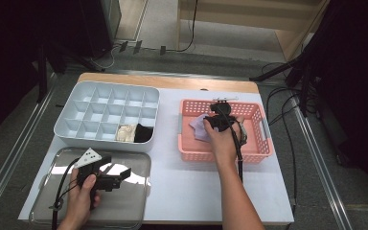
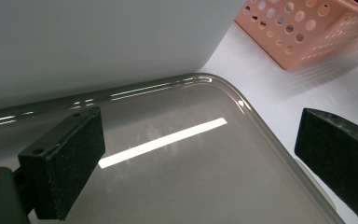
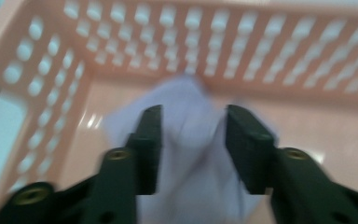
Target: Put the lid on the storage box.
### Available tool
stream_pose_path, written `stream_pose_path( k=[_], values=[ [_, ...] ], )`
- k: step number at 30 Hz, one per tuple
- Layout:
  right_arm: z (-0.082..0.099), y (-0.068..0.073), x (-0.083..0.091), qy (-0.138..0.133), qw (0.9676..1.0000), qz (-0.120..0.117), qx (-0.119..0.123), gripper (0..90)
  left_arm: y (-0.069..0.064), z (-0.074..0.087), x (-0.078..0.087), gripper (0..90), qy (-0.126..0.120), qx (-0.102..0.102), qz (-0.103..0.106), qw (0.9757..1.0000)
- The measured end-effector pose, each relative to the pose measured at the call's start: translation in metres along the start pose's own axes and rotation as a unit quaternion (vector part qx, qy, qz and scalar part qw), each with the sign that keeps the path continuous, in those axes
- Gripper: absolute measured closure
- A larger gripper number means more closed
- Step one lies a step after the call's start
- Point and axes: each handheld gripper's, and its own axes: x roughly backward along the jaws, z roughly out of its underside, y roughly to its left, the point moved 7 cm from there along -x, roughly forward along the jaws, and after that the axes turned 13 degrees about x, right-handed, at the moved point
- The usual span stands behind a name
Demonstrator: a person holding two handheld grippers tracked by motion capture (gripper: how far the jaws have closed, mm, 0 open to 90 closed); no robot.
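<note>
A lavender cloth [image 1: 199, 127] lies crumpled in the left part of the pink perforated basket [image 1: 264, 143]. My right gripper [image 1: 219, 111] reaches down into that basket, held by a hand from the front. In the right gripper view the cloth [image 3: 186, 95] rises between the two jaws of the right gripper [image 3: 193, 135], which stand apart on either side of it; the picture is blurred. My left gripper [image 1: 120, 175] hovers low over a clear plastic tray [image 1: 136, 194] at the front left, open with nothing between its fingers [image 2: 70, 158].
A white divided organiser [image 1: 76, 108] stands at the back left; a cream item [image 1: 125, 132] and a black item [image 1: 143, 133] sit in two of its front compartments. White table surface [image 1: 172, 177] lies between tray and basket. The organiser's wall [image 2: 98, 42] rises close beyond the left gripper.
</note>
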Motion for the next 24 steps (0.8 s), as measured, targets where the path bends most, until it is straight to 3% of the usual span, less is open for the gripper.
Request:
stream_pose_path(
  k=[2, 4, 7, 10, 17, 24],
  values=[
    [0.005, 0.001, -0.007, 0.036, 0.9994, -0.003, 0.003, 70.5, 0.000, 0.000, 0.000, 3.2, 0.002, -0.001, -0.001, 1.0000],
    [0.002, 0.003, -0.006, 0.023, 0.9997, -0.008, 0.005, 75.2, 0.001, 0.000, 0.000, 3.2, 0.002, 0.001, 0.000, 1.0000],
    [0.003, 0.001, -0.006, 0.030, 0.9995, -0.010, -0.004, 87.2, 0.002, 0.000, -0.001, 3.4, 0.003, 0.002, -0.002, 1.0000],
    [0.001, 0.000, -0.001, 0.019, 0.9995, -0.020, -0.016, 88.0, 0.002, 0.000, -0.001, 3.7, 0.001, 0.002, -0.003, 1.0000],
    [-0.005, 0.003, 0.021, -0.041, 0.9989, -0.020, -0.010, 88.1, 0.002, 0.000, -0.002, 4.6, 0.000, 0.002, -0.006, 1.0000],
    [0.004, 0.010, 0.040, -0.069, 0.9974, -0.019, 0.003, 88.1, 0.001, 0.001, -0.001, 4.6, 0.001, 0.002, -0.006, 1.0000]
  ],
)
